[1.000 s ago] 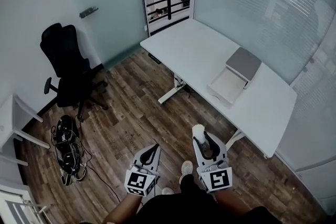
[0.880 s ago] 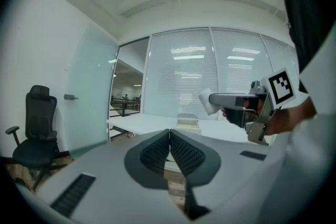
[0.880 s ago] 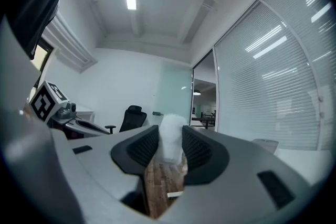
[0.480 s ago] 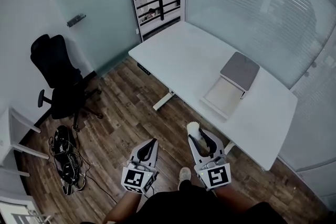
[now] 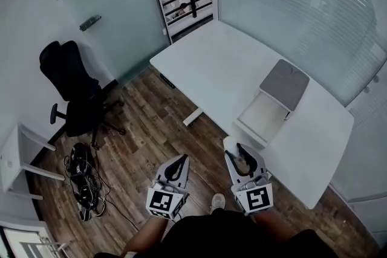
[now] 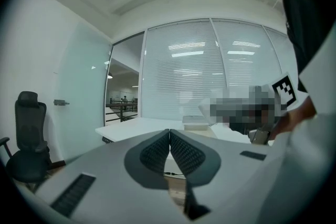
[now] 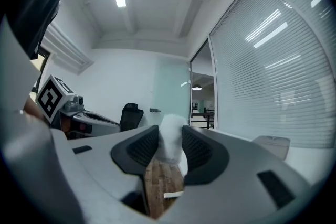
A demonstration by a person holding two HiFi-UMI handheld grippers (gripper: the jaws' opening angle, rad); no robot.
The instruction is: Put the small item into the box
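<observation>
The right gripper [image 5: 236, 151], held in the person's hand, is clamped on the small item [image 7: 170, 132], a white, fluffy piece. Its two dark pads stand fairly wide apart and press on the piece from either side, and its top pokes out past the jaw tips. The left gripper [image 6: 169, 136] is beside it with its jaws pressed together and nothing between them. The item is in the air above the wooden floor [image 5: 145, 130], just short of the near edge of the white table [image 5: 205, 60]. The box [image 5: 263, 116] lies open on that table, its pale tray facing up and its grey lid tilted up behind it. The item is outside the box and clear of it. A black office chair [image 5: 69, 81] and a tangle of cables [image 5: 81, 175] are well off to the left. Compared with a second ago, the grip on the white piece is unchanged and the left jaws are as tightly closed. The table and box now sit lower in the head view, so the gap between the right gripper's tip and the box has narrowed.
</observation>
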